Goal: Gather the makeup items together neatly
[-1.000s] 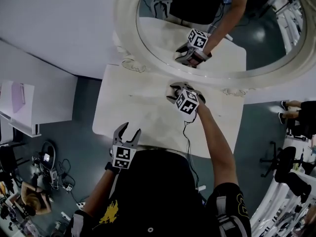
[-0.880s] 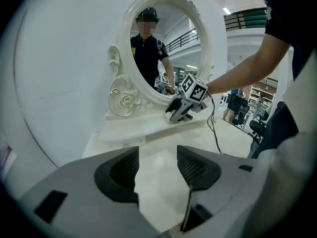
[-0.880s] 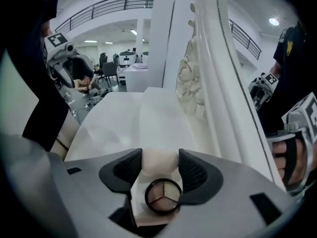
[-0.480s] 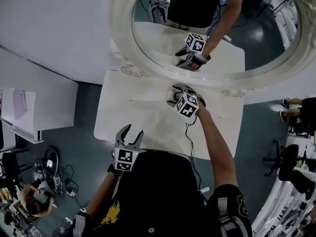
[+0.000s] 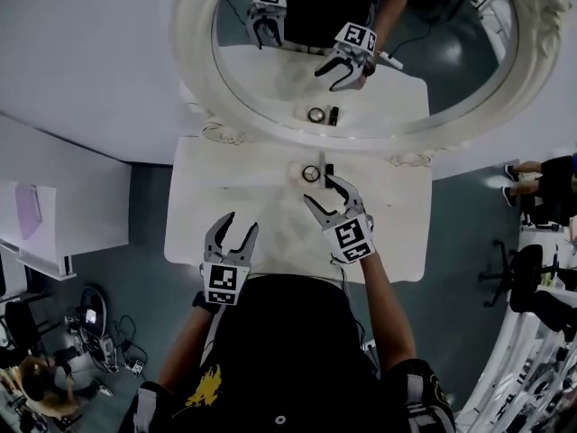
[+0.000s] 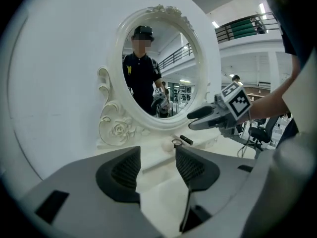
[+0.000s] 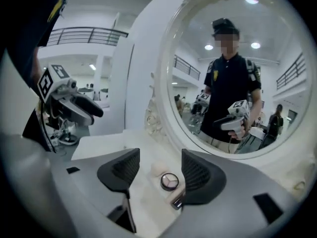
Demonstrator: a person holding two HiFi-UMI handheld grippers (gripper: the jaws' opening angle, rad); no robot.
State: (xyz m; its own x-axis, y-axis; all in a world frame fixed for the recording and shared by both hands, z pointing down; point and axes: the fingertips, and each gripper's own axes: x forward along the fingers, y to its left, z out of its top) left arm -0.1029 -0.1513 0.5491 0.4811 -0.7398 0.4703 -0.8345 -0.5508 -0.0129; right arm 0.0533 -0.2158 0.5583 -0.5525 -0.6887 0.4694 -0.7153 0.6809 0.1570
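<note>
Three makeup items lie close together at the table's far edge, under the mirror: a round compact (image 5: 311,173) (image 7: 169,181) (image 6: 177,143), a black lipstick tube (image 5: 328,170) (image 7: 177,202) (image 6: 186,140) and a pale round puff (image 7: 158,169). My right gripper (image 5: 323,192) (image 7: 159,175) hovers just short of them, open. Its jaws have just been closing, and nothing is between them. My left gripper (image 5: 239,224) (image 6: 157,170) is open and empty, above the table's near left part. The left gripper view also catches the right gripper (image 6: 198,119) raised above the items.
A large oval mirror (image 5: 361,52) in an ornate white frame stands at the back of the white table (image 5: 225,188) and reflects both grippers and the items. Beyond the table edges is dark floor, with a white shelf (image 5: 54,215) at the left.
My right gripper has pulled back from the items towards me and risen, so the compact and tube now show. The left gripper has moved slightly up and forward.
</note>
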